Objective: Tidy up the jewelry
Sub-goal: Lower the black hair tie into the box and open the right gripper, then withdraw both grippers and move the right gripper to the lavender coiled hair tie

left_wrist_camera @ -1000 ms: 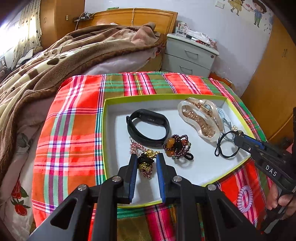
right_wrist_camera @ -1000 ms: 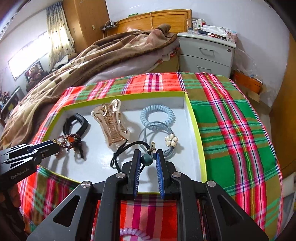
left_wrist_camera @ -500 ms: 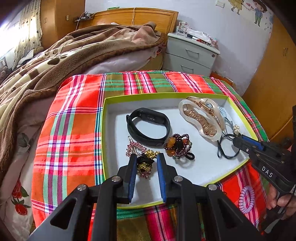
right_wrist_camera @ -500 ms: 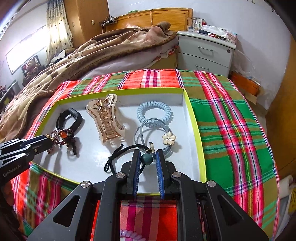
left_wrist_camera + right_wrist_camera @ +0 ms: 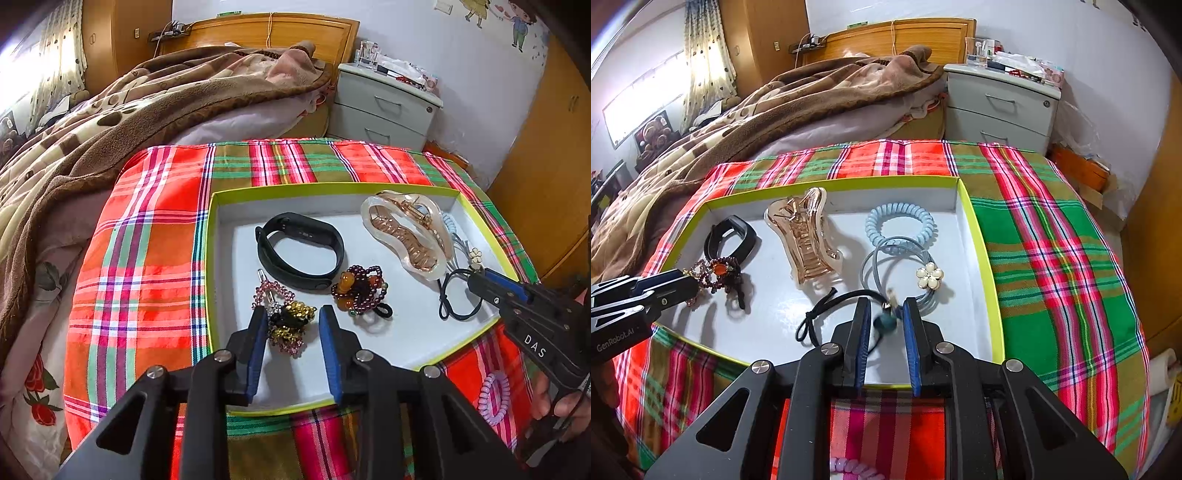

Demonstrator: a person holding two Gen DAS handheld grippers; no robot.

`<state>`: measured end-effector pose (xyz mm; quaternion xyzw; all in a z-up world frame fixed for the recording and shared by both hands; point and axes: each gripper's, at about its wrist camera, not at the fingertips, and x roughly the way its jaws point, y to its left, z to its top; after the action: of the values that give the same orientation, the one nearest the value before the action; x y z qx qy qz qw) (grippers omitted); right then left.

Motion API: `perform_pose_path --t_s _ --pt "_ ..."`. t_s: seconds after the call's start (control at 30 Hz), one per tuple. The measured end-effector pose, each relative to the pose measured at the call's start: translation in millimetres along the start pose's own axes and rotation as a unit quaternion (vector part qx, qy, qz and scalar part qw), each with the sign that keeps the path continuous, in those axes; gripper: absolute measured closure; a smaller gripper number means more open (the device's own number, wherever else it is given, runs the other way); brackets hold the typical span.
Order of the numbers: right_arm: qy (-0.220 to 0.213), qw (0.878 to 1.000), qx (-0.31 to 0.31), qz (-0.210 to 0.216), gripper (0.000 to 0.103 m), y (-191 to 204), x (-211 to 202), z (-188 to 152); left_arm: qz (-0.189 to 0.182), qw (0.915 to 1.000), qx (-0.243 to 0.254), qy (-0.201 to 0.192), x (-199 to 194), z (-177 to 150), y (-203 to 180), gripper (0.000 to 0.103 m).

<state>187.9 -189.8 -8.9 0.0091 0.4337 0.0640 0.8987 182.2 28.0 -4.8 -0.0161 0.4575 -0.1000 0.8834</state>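
Observation:
A white tray with a lime rim (image 5: 332, 188) holds the jewelry. My left gripper (image 5: 291, 314) hangs over its near left part, its jaws opening. A pink, gold and black beaded clip (image 5: 288, 326) lies between them on the tray floor, clear of the right pad. My right gripper (image 5: 886, 302) is over the near right part, its jaws parting slightly. The teal bead (image 5: 884, 322) of a black hair tie (image 5: 831, 306) sits loose and blurred between the pads. Also in the tray are a black band (image 5: 299, 251), a rose-gold claw clip (image 5: 406, 236) and a dark beaded tie (image 5: 358, 291).
A blue coil tie (image 5: 901, 225) and grey ties with a pearl flower (image 5: 929, 277) lie at the tray's right. A lilac coil tie (image 5: 493, 398) rests on the plaid cloth (image 5: 147, 258) outside the tray. Behind are a bed with a brown blanket (image 5: 110, 122) and a grey nightstand (image 5: 384, 107).
The left jaws have spread wide and let go of the beaded clip, which now lies in the tray. The right jaws have parted a little around the teal bead. Neither hand has moved.

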Motion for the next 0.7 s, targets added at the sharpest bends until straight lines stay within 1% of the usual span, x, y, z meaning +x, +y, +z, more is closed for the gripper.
perform_pose_path --t_s 0.1,0.17,0.4,0.43,0.47,0.53,0.7 --pt "-0.002 1.000 0.001 0.002 0.082 -0.2 -1.1 0.5 -0.002 1.0000 0.001 0.000 0.0 0.0 -0.7 0.070" --pt "-0.005 1.000 0.002 0.004 0.076 -0.8 -2.1 0.8 -0.001 1.0000 0.000 0.001 0.7 0.2 -1.4 0.069" --pt "-0.006 1.000 0.003 0.004 0.075 -0.6 -2.6 0.8 -0.003 1.0000 0.000 -0.001 -0.1 0.7 -3.0 0.063" --pt "-0.007 1.000 0.003 0.004 0.073 -0.7 -2.8 1.1 -0.004 1.0000 0.000 -0.001 0.1 0.5 -2.9 0.061" --pt "-0.008 1.000 0.004 0.004 0.067 -0.9 -3.1 1.2 -0.004 1.0000 -0.002 -0.001 0.3 0.5 -2.9 0.061" --pt "-0.010 1.000 0.005 0.006 0.060 -0.8 -4.2 0.7 -0.005 1.0000 -0.003 -0.001 -0.1 0.5 -3.1 0.061" --pt "-0.015 1.000 0.006 0.008 0.060 0.0 -7.6 0.8 -0.004 1.0000 -0.002 -0.002 -2.8 0.1 -5.4 0.059"
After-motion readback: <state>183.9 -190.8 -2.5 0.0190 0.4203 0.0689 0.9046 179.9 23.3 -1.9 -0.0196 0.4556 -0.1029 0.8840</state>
